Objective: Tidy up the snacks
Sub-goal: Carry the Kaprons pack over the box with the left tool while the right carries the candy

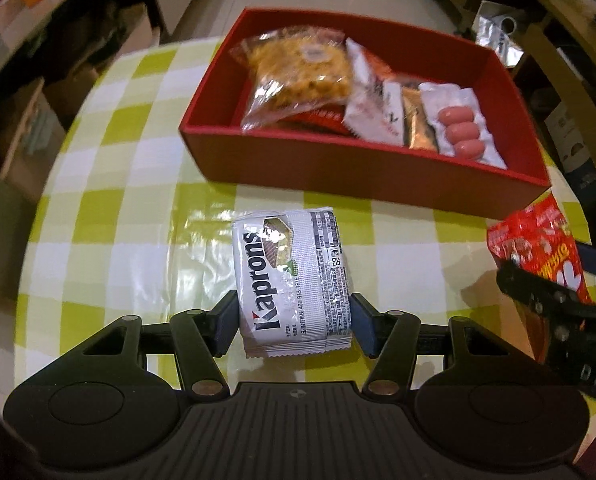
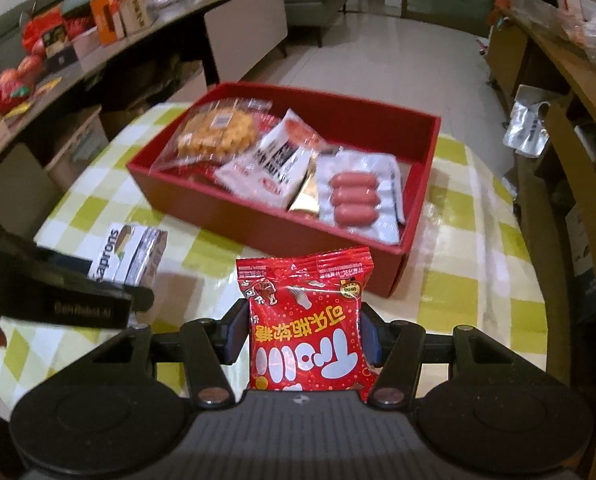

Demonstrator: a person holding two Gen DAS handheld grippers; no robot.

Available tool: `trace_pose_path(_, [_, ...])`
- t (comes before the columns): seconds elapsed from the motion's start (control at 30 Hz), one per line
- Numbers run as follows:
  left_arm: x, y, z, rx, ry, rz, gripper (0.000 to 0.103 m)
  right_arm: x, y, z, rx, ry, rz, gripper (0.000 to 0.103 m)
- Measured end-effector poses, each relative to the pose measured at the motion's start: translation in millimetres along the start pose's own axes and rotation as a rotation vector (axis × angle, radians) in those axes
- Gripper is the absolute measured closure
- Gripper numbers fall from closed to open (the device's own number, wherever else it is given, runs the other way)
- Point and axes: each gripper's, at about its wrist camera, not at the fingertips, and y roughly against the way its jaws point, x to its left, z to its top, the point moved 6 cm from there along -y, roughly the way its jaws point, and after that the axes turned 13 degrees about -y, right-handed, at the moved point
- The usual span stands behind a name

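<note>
Carrying two snack packets toward the red box (image 1: 362,176), one in each hand-held gripper.

Left hand-held gripper (image 1: 295,318) clamped across the narrow sides of the white Kaprons wafer pack (image 1: 292,276), pads pressing both flanks so the pack hangs flat and lengthwise, pointing at the box. Right hand-held gripper (image 2: 304,342) pinched the same way on the red candy bag (image 2: 308,320), held by its lower half, top seam toward the box. Both packets apparently off the checked desk (image 1: 130,184), short of the near wall. Inside already: a clear cracker bag (image 1: 298,68) at the left, white sachets (image 1: 374,100) in the middle, a sausage pack (image 1: 462,128) toward the right. Probably aimed at the bare strip at the right end.
</note>
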Motion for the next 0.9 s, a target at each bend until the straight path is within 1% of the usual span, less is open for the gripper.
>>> trace_pose_path(0.27, [-7.0,17.4,16.2,-0.084,-0.028,0.039,0.038,-3.7,9.8,19.9,-0.057,-0.039,0.015,0.038])
trace_pose_path(0.63, [-7.8,25.2,36.7,-0.133,-0.022,0.050,0.038,-4.3,16.7,45.5,-0.129,-0.062,0.029,0.038])
trace_pose_path(0.9, [-4.4,30.6,64.4,-0.177,-0.005,0.054,0.038,-6.3,17.8,71.9,-0.188,-0.093,0.042,0.038])
